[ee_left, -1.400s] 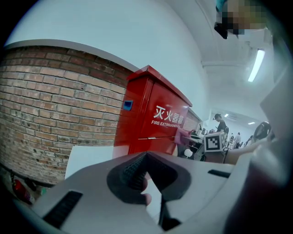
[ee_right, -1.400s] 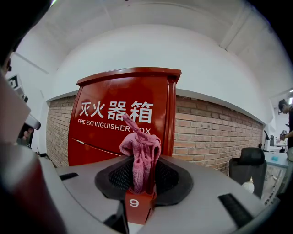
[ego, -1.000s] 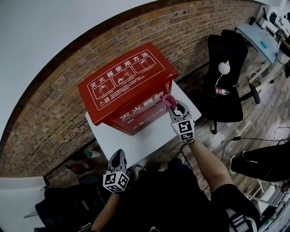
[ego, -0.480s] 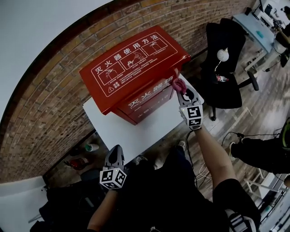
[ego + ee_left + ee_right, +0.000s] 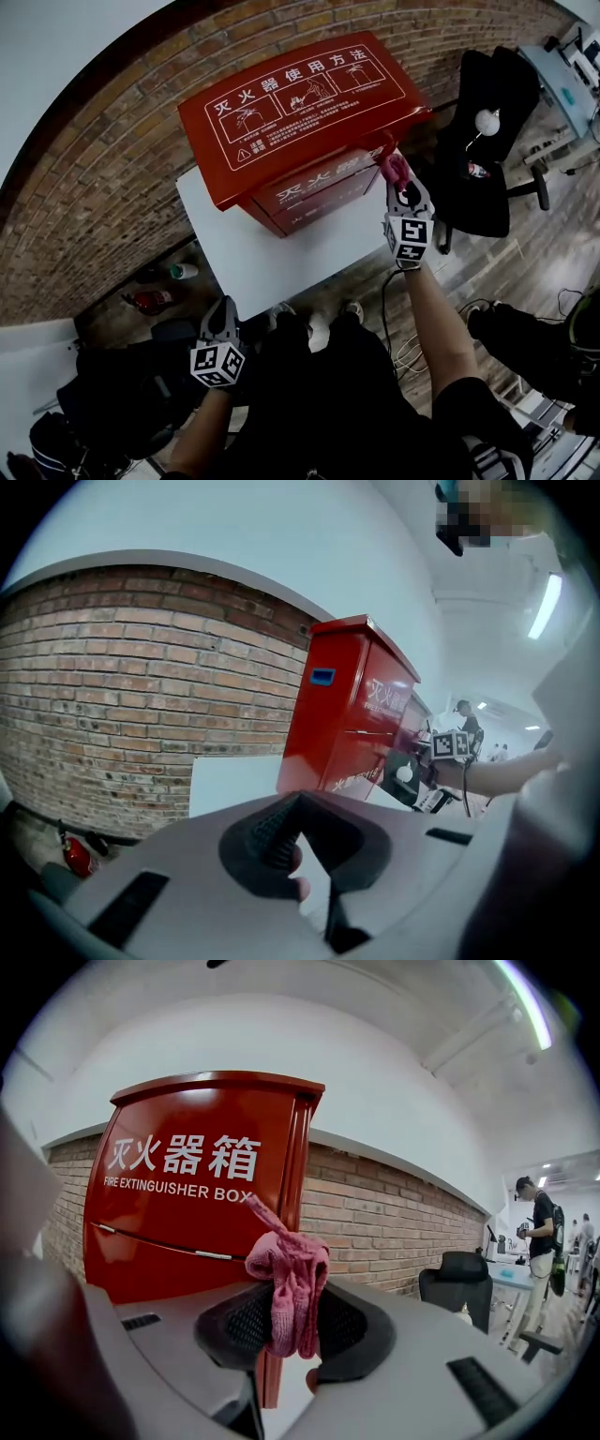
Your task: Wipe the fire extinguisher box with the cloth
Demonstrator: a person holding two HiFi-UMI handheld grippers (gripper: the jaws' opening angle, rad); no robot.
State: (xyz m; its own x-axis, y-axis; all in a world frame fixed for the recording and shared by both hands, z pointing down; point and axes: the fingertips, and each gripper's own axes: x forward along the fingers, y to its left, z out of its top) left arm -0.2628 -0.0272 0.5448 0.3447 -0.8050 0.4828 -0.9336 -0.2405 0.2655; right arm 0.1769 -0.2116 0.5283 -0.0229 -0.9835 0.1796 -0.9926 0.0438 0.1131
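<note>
Pinches pink cloth point(image 5: 394, 167) in right tool point(image 5: 402, 187) at red fire extinguisher box's point(image 5: 300, 94) front right corner, contact unclear; holds left tool point(image 5: 225, 307) closed, empty, lower left.

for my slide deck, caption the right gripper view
Right gripper holds a pink cloth before the red fire extinguisher box.

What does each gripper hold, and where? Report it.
The right gripper pinches the cloth by its bunched middle, one end poking past the tips. The left gripper holds nothing.

Right gripper point(image 5: 402, 191) outstretched, pinching cloth point(image 5: 291, 1283); left gripper point(image 5: 225, 307) low, closed.
</note>
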